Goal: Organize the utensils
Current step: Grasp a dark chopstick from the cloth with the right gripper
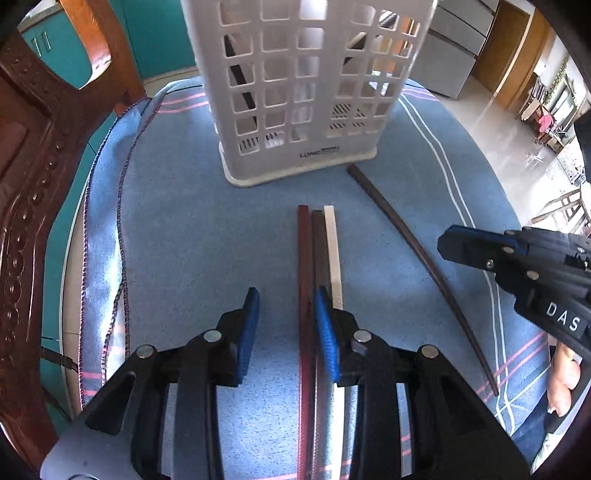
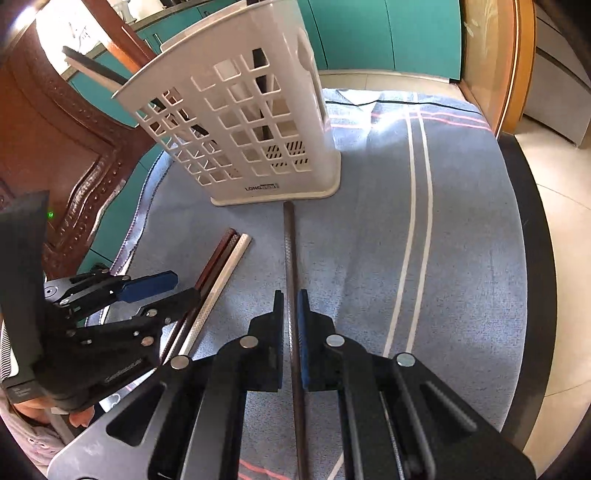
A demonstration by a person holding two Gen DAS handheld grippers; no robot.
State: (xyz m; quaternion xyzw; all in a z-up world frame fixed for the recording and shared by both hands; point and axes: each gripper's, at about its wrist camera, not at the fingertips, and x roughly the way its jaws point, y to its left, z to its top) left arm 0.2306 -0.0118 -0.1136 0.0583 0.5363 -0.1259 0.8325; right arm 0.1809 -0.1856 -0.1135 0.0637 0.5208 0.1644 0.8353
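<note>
A white slotted basket (image 1: 295,92) (image 2: 240,129) stands on the blue cloth with dark chopsticks (image 2: 92,68) inside. Three chopsticks lie side by side: red-brown (image 1: 303,258), dark brown (image 1: 317,243) and white (image 1: 332,251). My left gripper (image 1: 287,310) (image 2: 177,291) is low over them, jaws apart, the red-brown one just inside its right pad (image 1: 327,332). A lone dark chopstick (image 2: 291,251) (image 1: 406,236) lies on the cloth, far end at the basket's base. My right gripper (image 2: 291,306) (image 1: 445,245) is shut on it.
A carved wooden chair (image 1: 22,221) (image 2: 74,155) stands close at the left. The blue striped cloth (image 1: 184,240) (image 2: 461,240) covers a round table whose dark edge (image 2: 535,258) curves along the right. Teal cabinets (image 2: 369,33) lie beyond. A person's hand (image 1: 561,384) holds the right gripper.
</note>
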